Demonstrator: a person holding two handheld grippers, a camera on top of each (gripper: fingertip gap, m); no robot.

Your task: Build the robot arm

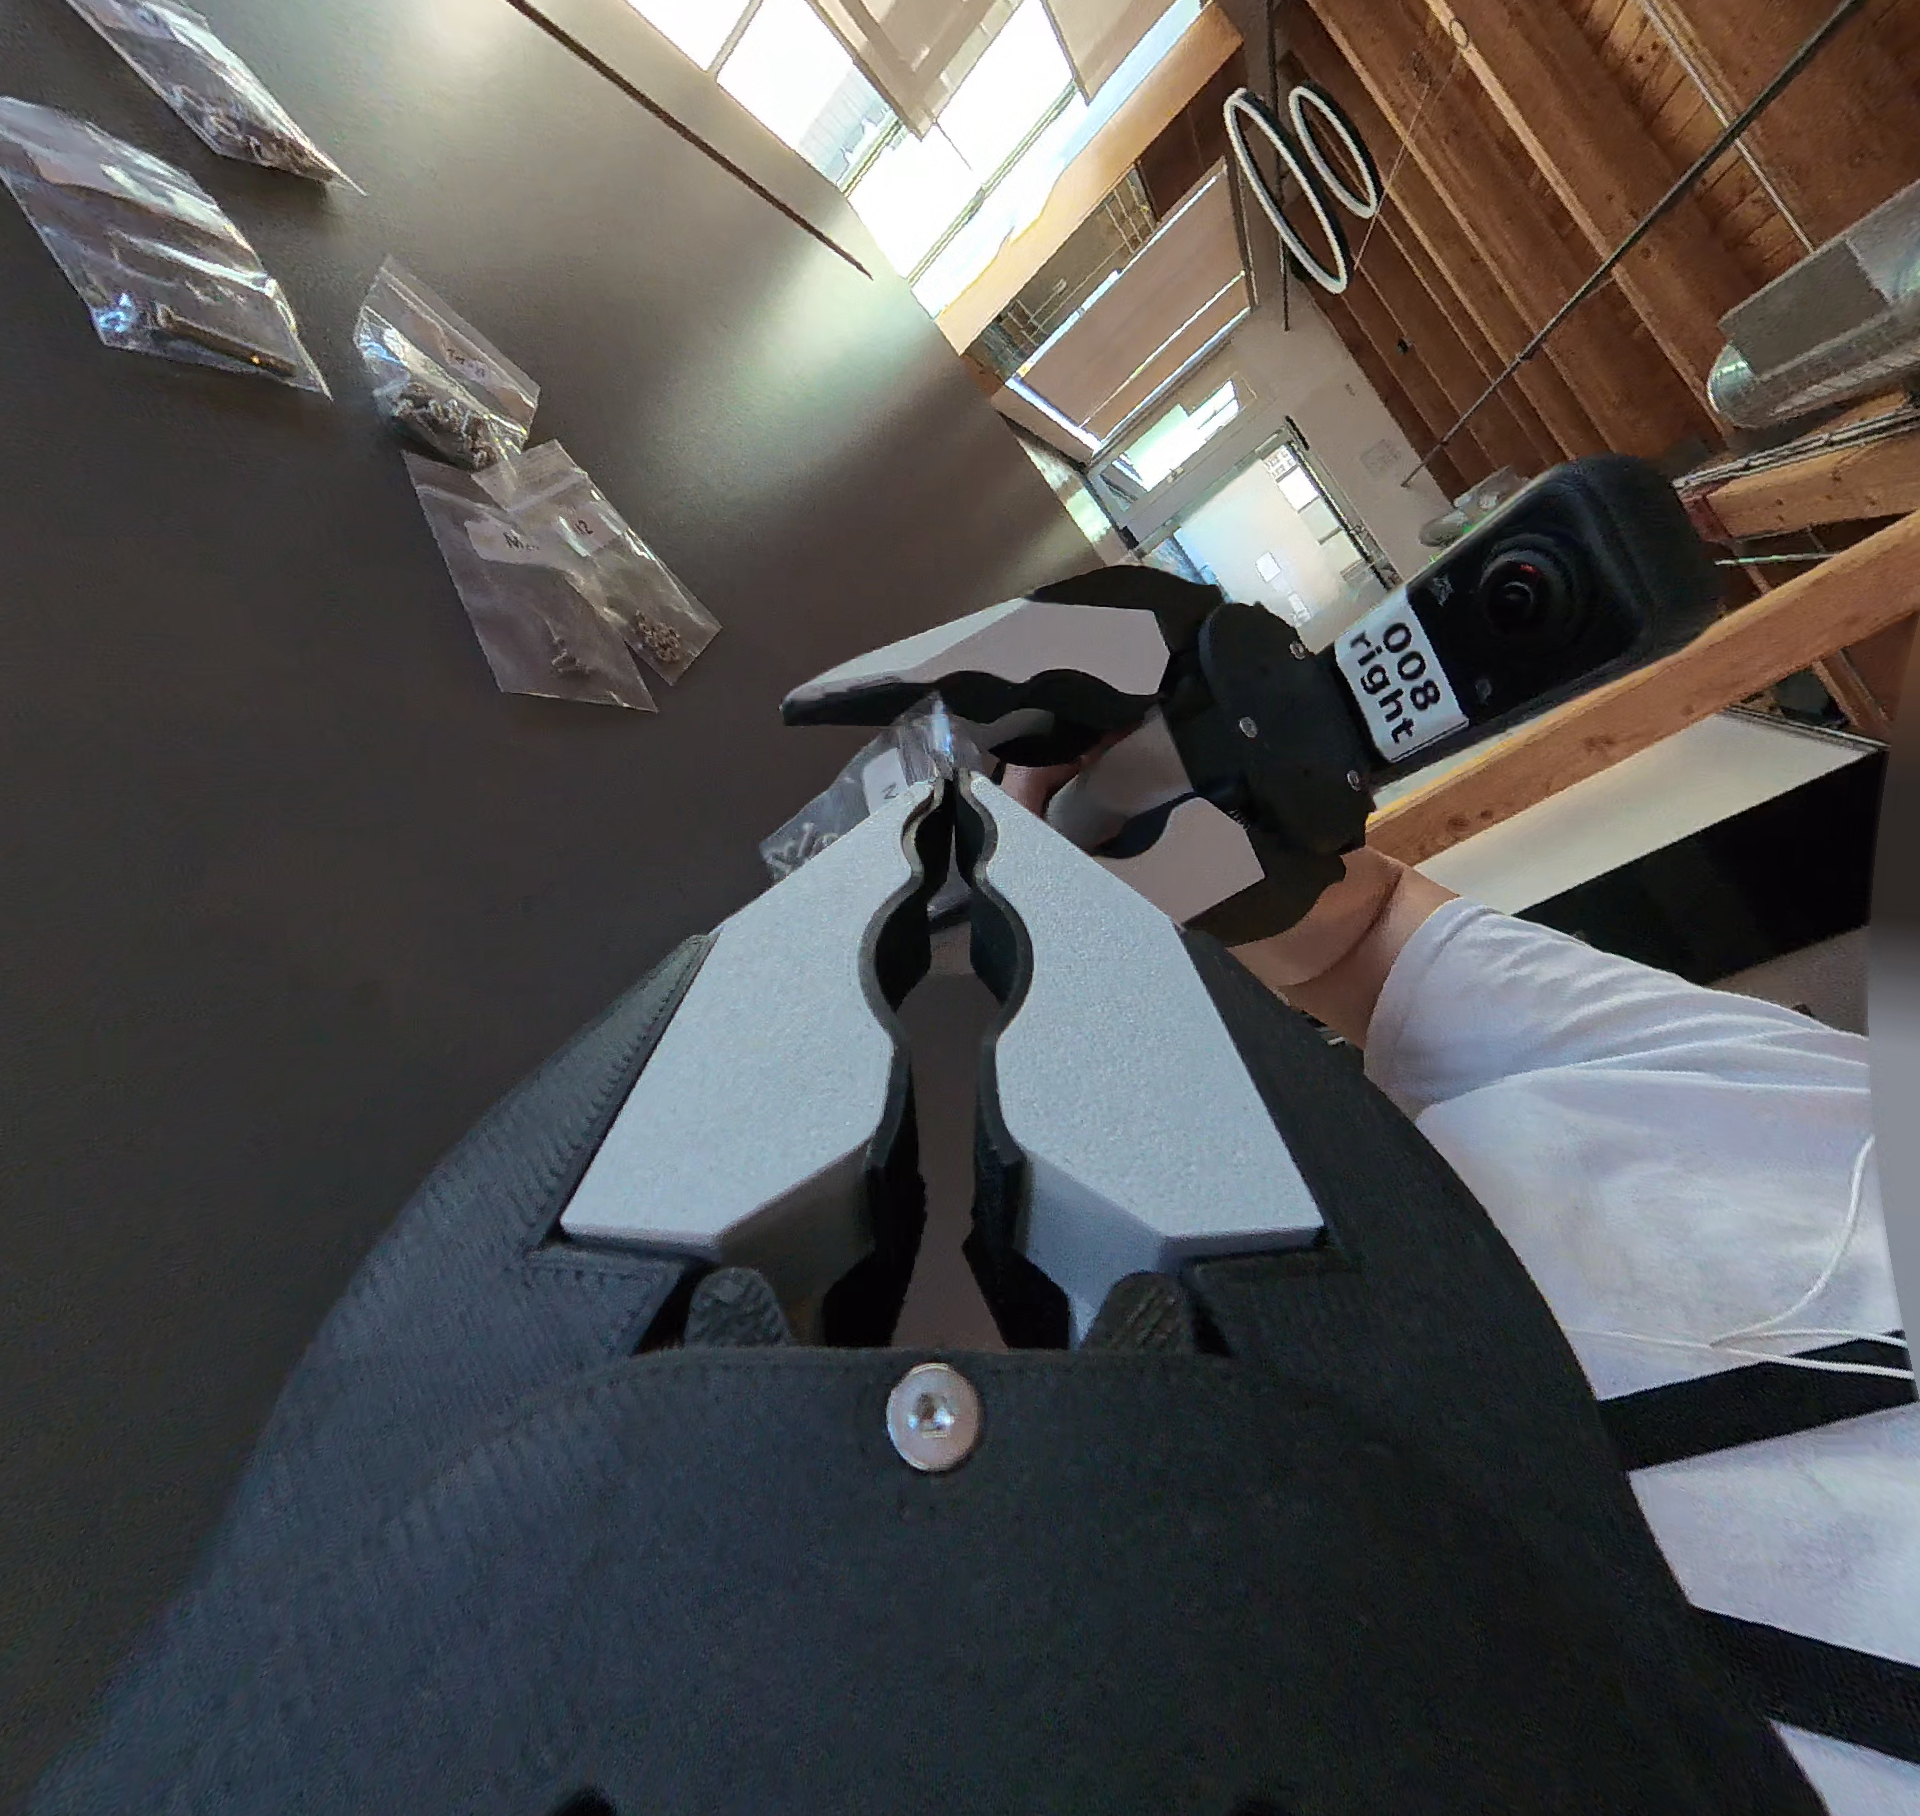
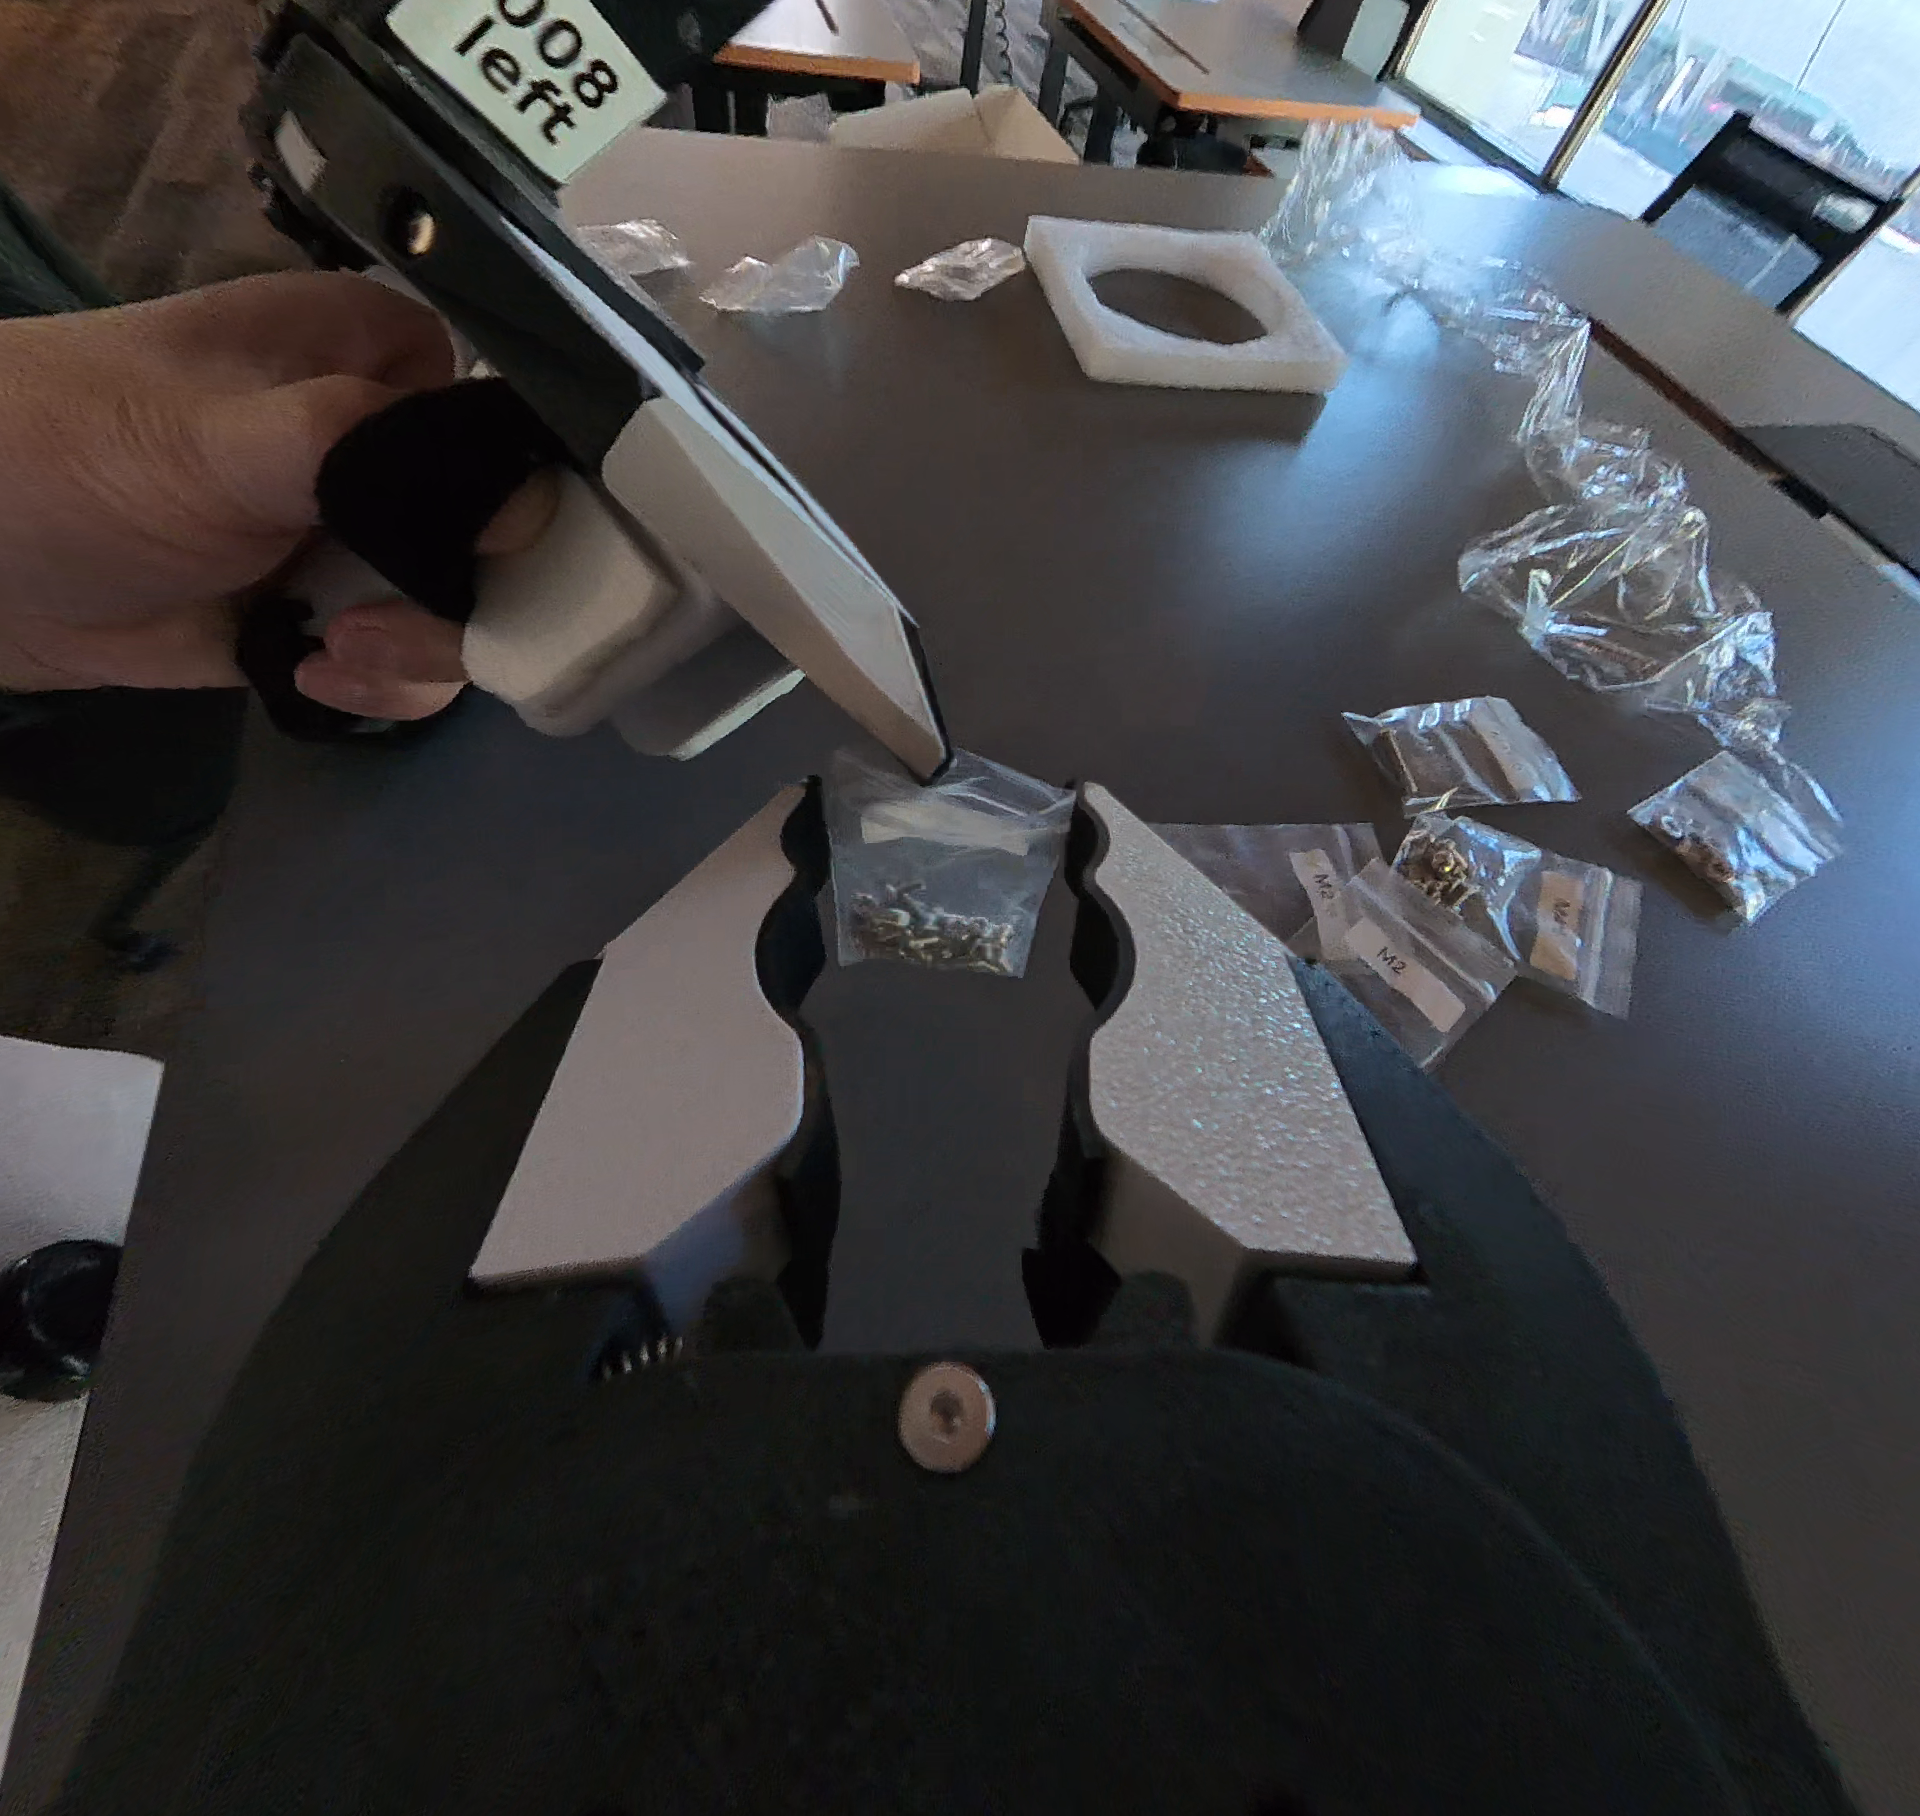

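My left gripper [image 1: 951, 787] is shut on the top edge of a small clear bag [image 2: 935, 883] that holds several small metal screws. It holds the bag upright over the dark table [image 2: 1039, 540]. In the right wrist view the left gripper [image 2: 932, 764] comes in from the upper left, held by a hand [image 2: 156, 478]. My right gripper [image 2: 945, 810] is open, with one fingertip on each side of the bag and not touching it. In the left wrist view its upper finger [image 1: 935, 649] lies just beyond my left fingertips, and the bag [image 1: 831, 821] is mostly hidden.
Several more small screw bags lie to the right [image 2: 1455, 758] [image 2: 1735, 831] [image 2: 1392, 945], and show in the left wrist view [image 1: 561, 582] [image 1: 447, 384]. Crumpled clear plastic [image 2: 1621, 582] and a white foam frame [image 2: 1184, 312] lie farther back. A white sleeve [image 1: 1610, 1091] is close by.
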